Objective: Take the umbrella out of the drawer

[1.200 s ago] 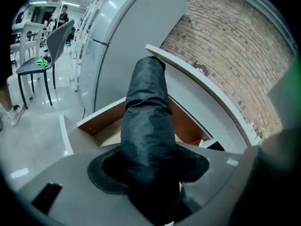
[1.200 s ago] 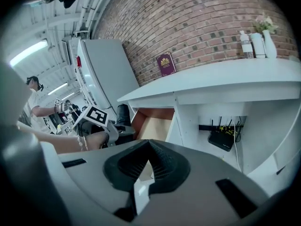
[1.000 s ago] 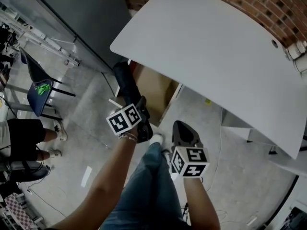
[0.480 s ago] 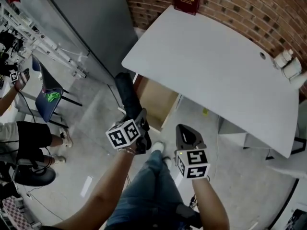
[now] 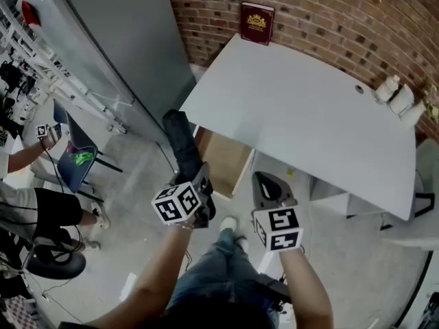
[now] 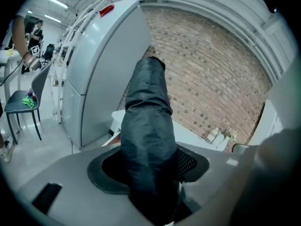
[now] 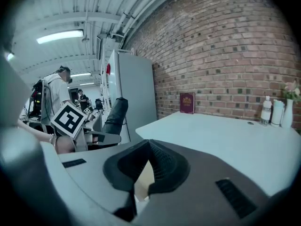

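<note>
A dark folded umbrella [image 5: 180,139] sticks up and away from my left gripper [image 5: 199,179], which is shut on its lower end, clear of the open drawer [image 5: 223,157] under the desk. In the left gripper view the umbrella [image 6: 147,121] fills the space between the jaws of the left gripper [image 6: 151,175] and rises towards the brick wall. My right gripper [image 5: 267,184] hangs to the right of it at about the same height, shut with nothing in it. In the right gripper view the tips of the right gripper [image 7: 146,144] meet, and the umbrella [image 7: 115,116] shows at the left.
A white desk [image 5: 302,115] stands against the brick wall, with a red book [image 5: 256,23] at its back edge and white bottles [image 5: 395,97] at the right. A tall grey cabinet [image 5: 120,43] stands left of the desk. A chair [image 5: 74,160] and people are at the far left.
Both grippers have risen, the left one carrying the umbrella up with it. The head view has tilted up, so the book and more of the brick wall now show.
</note>
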Motion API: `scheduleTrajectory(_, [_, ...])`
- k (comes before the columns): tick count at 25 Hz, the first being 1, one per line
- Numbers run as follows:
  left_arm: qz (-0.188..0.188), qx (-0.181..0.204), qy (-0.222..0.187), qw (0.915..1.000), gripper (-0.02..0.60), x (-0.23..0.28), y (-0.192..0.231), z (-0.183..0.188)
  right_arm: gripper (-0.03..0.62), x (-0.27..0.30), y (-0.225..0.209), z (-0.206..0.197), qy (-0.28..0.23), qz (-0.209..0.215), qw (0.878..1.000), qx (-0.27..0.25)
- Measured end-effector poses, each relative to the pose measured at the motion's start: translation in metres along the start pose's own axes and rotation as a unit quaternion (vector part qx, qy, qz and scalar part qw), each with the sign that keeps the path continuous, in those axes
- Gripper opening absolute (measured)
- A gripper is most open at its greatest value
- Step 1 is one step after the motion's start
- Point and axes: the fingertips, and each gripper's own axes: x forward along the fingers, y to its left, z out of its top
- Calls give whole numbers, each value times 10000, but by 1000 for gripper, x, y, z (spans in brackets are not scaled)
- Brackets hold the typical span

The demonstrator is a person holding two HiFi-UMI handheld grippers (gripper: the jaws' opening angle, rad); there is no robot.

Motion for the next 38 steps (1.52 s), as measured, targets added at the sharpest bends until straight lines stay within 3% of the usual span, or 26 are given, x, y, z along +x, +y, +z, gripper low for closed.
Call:
scheduleTrajectory(5, [-298, 395, -538, 9973, 250, -17, -30, 53, -8, -15, 6, 50, -297, -20, 9991, -307])
scheduleTrajectory(11, [-631, 934, -1241, 9858, 251, -41, -68, 113, -8, -37, 11, 107, -799, -159, 9939, -738])
scheduleTrajectory(19, [-892, 1545, -2037, 9626, 252, -68, -113, 172, -8, -63, -2, 163, -1559, -510, 9840, -695])
scheduleTrajectory(26, [-1063, 2184, -2646, 9333, 252, -100, -142, 213, -8, -71, -4, 191, -1971, -598, 9755, -767])
scheduleTrajectory(28, [-1109, 2327, -2757, 9260, 252, -105, -148, 220, -8, -75, -5, 196, -2030, -668, 9736, -807])
scheduleTrajectory(33, [-1232, 2448, -2898, 9170, 252, -112, -157, 227, -8, -85, -12, 206, -2217, -863, 9680, -796])
scheduleTrajectory(38, [-1266, 2762, -3165, 8986, 252, -123, -172, 243, -8, -98, -22, 220, -2452, -1176, 9579, -925])
